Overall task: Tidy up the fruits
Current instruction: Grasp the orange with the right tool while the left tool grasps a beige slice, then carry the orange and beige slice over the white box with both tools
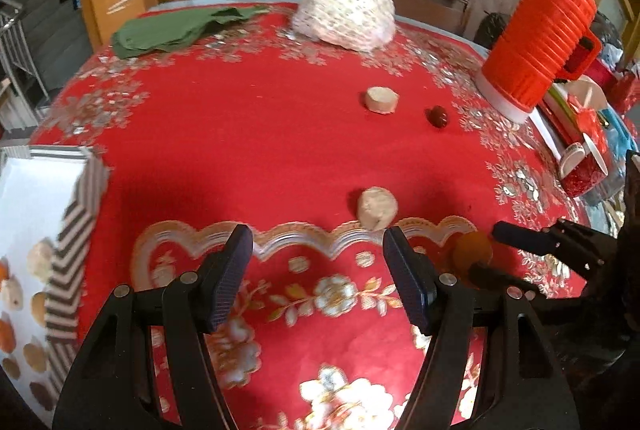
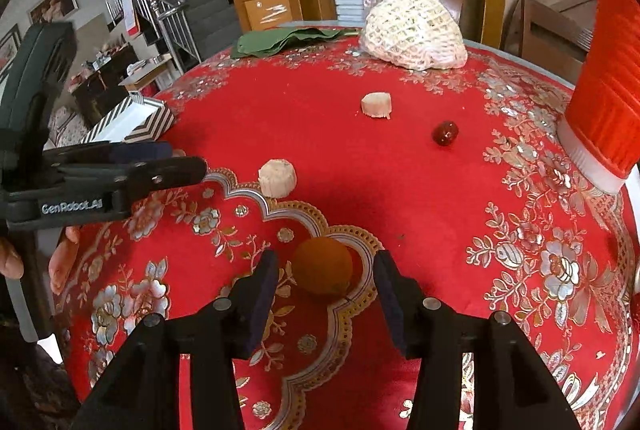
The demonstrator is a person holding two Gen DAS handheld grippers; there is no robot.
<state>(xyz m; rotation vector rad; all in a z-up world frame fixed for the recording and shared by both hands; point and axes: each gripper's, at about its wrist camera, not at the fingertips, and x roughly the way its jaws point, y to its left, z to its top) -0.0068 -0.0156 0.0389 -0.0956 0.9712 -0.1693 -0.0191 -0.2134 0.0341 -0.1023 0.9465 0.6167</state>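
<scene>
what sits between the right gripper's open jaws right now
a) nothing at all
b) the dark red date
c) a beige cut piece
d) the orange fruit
d: in the right wrist view the orange fruit lies on the red tablecloth between the spread jaws of the right gripper, not yet clamped, while the dark red date and the nearer beige piece lie farther off.

Cloth, plastic and matt fruit on a red desk

The desk cloth (image 2: 400,190) is red fabric with shiny metallic-looking flower embroidery. The orange fruit (image 2: 322,266) has a matt, finely pitted skin; the small red fruit (image 2: 445,133) is glossy. The pale fruit pieces (image 2: 277,177) look dry and rough. The orange jug (image 1: 548,30) is ribbed plastic, faintly shiny. The white cover (image 2: 414,28) is woven, open mesh. The green cloth (image 1: 176,28) is matt. Each hand-held gripper (image 2: 325,300) is matt black plastic with textured pads (image 1: 230,278).
</scene>
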